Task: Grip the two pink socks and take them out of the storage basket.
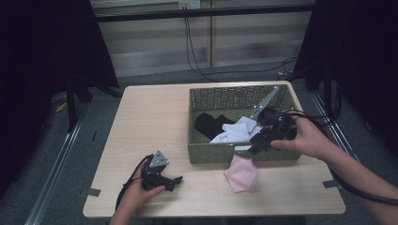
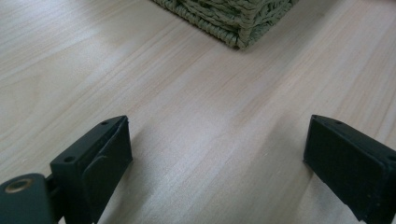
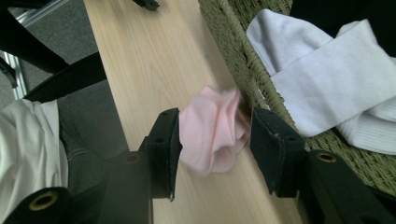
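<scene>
Right gripper (image 1: 257, 144): jaws apart, nothing clamped, held by the right hand (image 1: 307, 137) over the basket's front rim; in the right gripper view the pink cloth (image 3: 212, 130) sits in the gap between them, lower down on the table.
Left gripper (image 1: 172, 181): jaws wide apart, empty, low over bare wood near the front edge, left hand (image 1: 136, 194) on it.
Pink cloth: crumpled on the table just in front of the basket (image 1: 199, 154), touching or nearly touching its wall, can't tell which.
Basket contents: white socks (image 1: 237, 130) and a black item (image 1: 211, 124).
Risk 1: likely closing on the wicker rim instead of cloth, since the jaw is right beside the weave.
Risk 2: thin pinch, so the cloth may slip or drag.
Risk 3: cable snagging the basket.
Surface: light wood table (image 1: 150, 122), smooth, small.
Room: dim, grey floor, dark drapes at the sides, cables behind.
</scene>
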`<state>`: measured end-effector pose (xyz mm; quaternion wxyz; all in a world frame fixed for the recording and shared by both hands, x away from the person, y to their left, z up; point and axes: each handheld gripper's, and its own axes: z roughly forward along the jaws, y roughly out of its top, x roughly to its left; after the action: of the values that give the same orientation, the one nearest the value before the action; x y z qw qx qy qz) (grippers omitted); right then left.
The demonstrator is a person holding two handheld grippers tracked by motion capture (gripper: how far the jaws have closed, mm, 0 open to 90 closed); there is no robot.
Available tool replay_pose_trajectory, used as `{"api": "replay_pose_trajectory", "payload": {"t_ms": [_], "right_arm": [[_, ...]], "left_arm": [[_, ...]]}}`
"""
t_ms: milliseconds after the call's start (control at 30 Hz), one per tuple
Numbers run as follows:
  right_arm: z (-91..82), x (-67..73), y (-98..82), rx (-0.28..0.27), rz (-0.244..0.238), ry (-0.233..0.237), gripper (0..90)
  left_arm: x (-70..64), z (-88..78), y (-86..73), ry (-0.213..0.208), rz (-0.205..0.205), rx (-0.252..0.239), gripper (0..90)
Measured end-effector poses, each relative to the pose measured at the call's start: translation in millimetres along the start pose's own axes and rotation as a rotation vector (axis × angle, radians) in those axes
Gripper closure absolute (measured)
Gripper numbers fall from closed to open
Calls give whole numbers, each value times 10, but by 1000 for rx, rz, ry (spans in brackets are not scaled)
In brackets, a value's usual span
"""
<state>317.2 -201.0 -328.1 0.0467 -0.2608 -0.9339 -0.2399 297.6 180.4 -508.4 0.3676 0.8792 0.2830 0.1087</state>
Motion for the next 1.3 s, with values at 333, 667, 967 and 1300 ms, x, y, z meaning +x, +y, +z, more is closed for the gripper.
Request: {"api": "replay_pose_trajectory", "payload": {"t_ms": [333,667,967,1300], "right_arm": [[27,-23,-208,-20,16,-21,416],[143,-103,-509,-45,35,-56,384],[349,-155,-781,-67,81,-58,376],[687,-218,-1086,-123,116,-86,330]], "left_arm": [[2,1,1,0,2,-1,72],[1,2,0,0,1,-2,72],[1,1,0,0,1,-2,72],[1,2,1,0,2,-2,72]]}}
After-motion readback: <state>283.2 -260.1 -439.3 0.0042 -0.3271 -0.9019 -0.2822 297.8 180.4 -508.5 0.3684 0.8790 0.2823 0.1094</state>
